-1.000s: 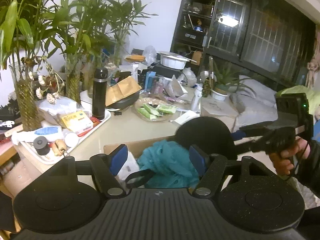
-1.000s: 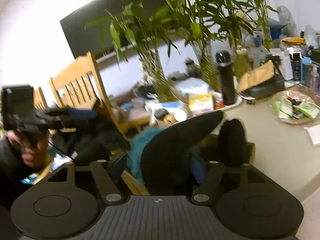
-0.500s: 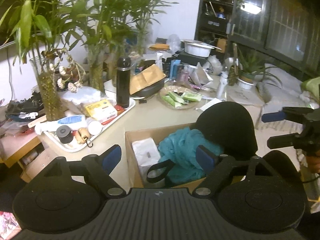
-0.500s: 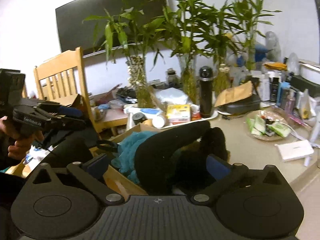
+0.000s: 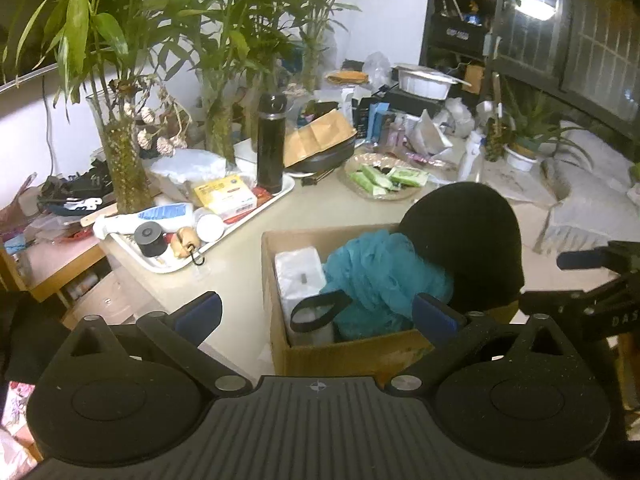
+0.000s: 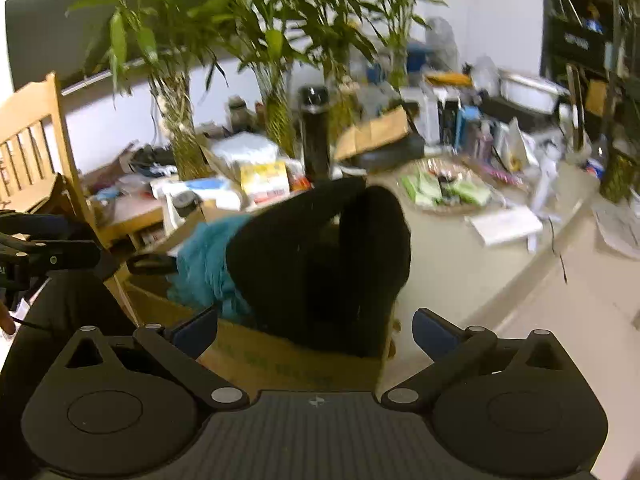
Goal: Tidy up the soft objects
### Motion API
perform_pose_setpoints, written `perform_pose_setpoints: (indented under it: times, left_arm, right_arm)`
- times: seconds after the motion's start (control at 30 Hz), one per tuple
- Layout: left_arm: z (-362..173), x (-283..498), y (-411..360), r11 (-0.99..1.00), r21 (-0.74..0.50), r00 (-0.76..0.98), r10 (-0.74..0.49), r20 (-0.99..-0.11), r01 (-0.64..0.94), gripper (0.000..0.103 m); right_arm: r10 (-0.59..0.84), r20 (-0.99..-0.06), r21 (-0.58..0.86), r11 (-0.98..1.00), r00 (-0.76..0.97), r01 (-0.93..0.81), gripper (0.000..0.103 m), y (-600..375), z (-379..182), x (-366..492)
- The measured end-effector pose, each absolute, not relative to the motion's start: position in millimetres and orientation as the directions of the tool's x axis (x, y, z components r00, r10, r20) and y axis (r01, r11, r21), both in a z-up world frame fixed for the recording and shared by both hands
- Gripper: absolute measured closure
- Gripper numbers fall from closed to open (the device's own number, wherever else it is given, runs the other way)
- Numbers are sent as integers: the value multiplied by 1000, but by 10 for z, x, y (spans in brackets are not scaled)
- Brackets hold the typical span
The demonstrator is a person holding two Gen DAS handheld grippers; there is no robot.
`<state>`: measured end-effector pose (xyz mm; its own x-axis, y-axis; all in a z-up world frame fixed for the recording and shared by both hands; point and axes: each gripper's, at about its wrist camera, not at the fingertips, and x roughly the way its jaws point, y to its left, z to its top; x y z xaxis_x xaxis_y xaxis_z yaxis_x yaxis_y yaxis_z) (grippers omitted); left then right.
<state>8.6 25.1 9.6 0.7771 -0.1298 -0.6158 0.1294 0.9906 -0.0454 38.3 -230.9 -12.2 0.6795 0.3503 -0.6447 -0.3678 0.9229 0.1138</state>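
The left claw [image 5: 316, 314] is opening, its blue pads spreading until nothing is sitting between them; a second ago they were closer in around the teal cloth. The right claw [image 6: 314, 330] is standing fully spread too, having let go half a second sooner, and it is gripping nothing. Both are now hanging just short of the cardboard box [image 5: 348, 350], which is sitting on the worktop [image 5: 240, 264] near its front edge. The teal cloth [image 5: 384, 276] is lying in the middle of the box, the black hat [image 5: 464, 240] is slumping over the box's far-right corner, and a white packet [image 5: 300, 276] is filling the box's left side with a black strap loop [image 5: 316, 312] lying in front of it. This is suggesting that the soft items are delivered and both hands are freeing up, probably for the next pick or for finishing. The left wrist view is looking down into the box and showing the packet and the loop; the right wrist view, blurred, is showing the hat [image 6: 320, 264] blocking most of the interior, but it is revealing the box's outer wall and a wooden chair [image 6: 36, 148] beyond the box.
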Motion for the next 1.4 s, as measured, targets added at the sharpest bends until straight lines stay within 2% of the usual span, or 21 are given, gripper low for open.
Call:
perform_pose_setpoints:
  times: [0.53,0.77,1.0,1.4]
  left_arm:
    - [-148,80,248,1000,-18,677,-8,-736,-8,0]
    - [-279,87,274,1000,-12,621,7,-784,-26,0]
    - [-312,57,211,1000,15,611,13,-791,-1,0]
    - [-259,70,170,999,21,634,-1,-774,27,0]
  right_arm:
    - [234,-762,47,950,604,-308,0,-2046,-454,290]
    - [169,-810,0,958,562,-287,0,-1945,-574,324]
    - [126,-814,-45,959,567,-279,0,-1898,-570,312]
    - [116,-806,-37,969,581,-245,0,-1986,-494,373]
